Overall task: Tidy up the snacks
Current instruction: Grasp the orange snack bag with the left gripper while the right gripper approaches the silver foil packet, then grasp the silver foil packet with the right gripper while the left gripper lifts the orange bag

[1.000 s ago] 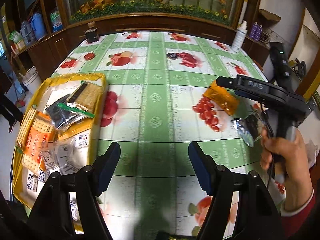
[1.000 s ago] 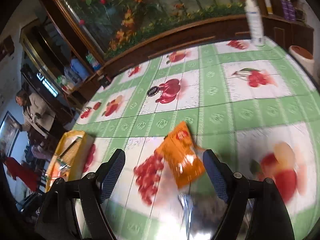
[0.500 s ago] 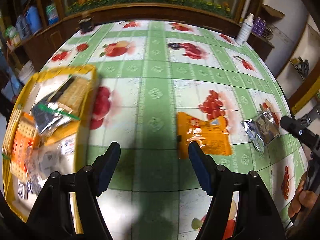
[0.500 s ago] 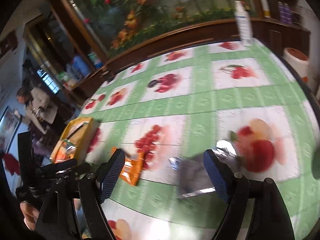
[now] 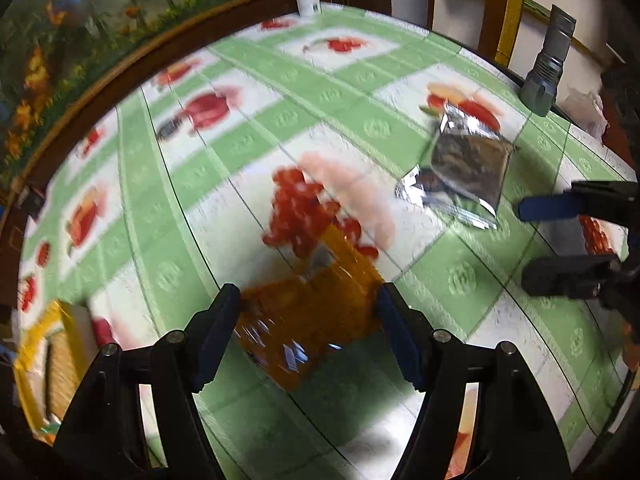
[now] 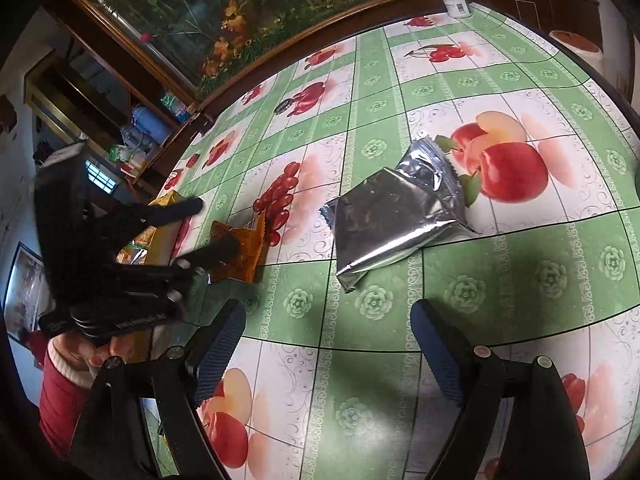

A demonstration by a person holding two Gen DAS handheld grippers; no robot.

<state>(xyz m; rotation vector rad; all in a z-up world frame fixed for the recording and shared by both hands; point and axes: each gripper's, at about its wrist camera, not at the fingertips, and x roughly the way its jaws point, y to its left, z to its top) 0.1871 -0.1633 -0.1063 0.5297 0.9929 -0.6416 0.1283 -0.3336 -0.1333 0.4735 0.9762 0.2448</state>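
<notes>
Straddling the orange packet (image 5: 308, 320), left gripper (image 5: 310, 320) gapes; right gripper (image 6: 326, 344) spread near silver pouch (image 6: 396, 216)

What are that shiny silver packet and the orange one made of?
The crinkled silver snack packet looks like metallised foil film: mirror glints, sharp creases and a serrated edge. The flat orange snack packet seems to be glossy printed plastic film, though it is blurred.

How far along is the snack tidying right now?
Several packets already sit in the yellow tray. In hand: the left tool is open around the orange packet, not yet gripping it. Left to do: that packet and the silver packet, which lies on the table ahead of the open right tool.
</notes>
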